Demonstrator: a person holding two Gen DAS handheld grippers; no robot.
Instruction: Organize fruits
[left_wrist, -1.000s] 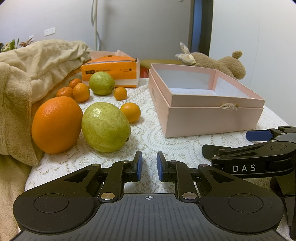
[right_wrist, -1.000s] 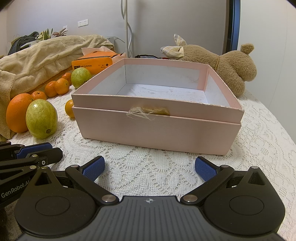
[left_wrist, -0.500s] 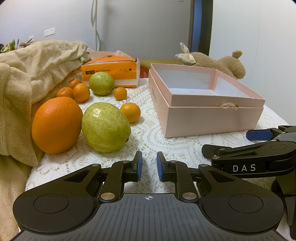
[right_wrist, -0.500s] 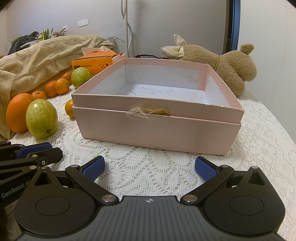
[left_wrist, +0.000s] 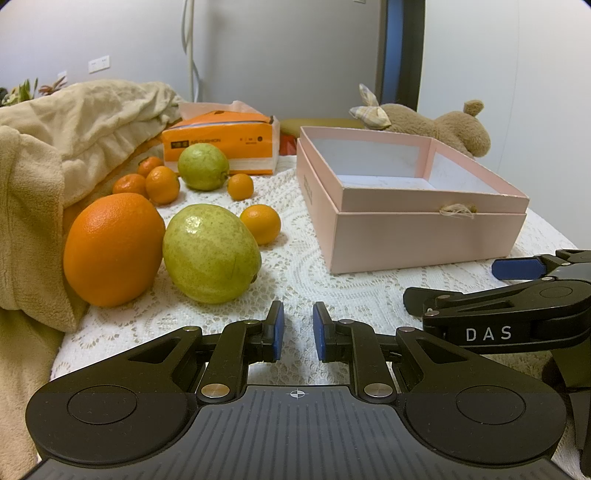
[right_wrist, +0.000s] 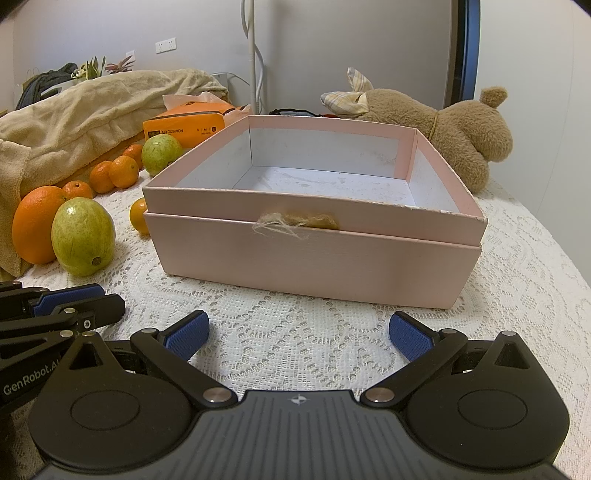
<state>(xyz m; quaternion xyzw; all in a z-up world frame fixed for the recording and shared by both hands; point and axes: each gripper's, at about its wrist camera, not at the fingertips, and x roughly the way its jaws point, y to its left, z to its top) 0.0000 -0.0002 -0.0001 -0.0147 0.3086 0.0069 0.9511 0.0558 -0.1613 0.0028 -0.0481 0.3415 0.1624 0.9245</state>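
Observation:
A large orange (left_wrist: 112, 249) and a green guava (left_wrist: 210, 253) lie close in front of my left gripper (left_wrist: 297, 330), whose jaws stand nearly together with a narrow gap and hold nothing. Several small tangerines (left_wrist: 260, 223) and a second guava (left_wrist: 202, 166) lie farther back. An open, empty pink box (right_wrist: 314, 221) sits just ahead of my right gripper (right_wrist: 298, 334), which is wide open and empty. The box also shows in the left wrist view (left_wrist: 413, 206), to the right of the fruit. The same orange (right_wrist: 37, 227) and guava (right_wrist: 83, 240) show left of the box.
A beige blanket (left_wrist: 48, 147) is heaped along the left, touching the orange. An orange tissue pack (left_wrist: 221, 147) stands behind the fruit. A brown plush toy (right_wrist: 443, 125) lies behind the box. A white lace cloth (right_wrist: 517, 266) covers the table.

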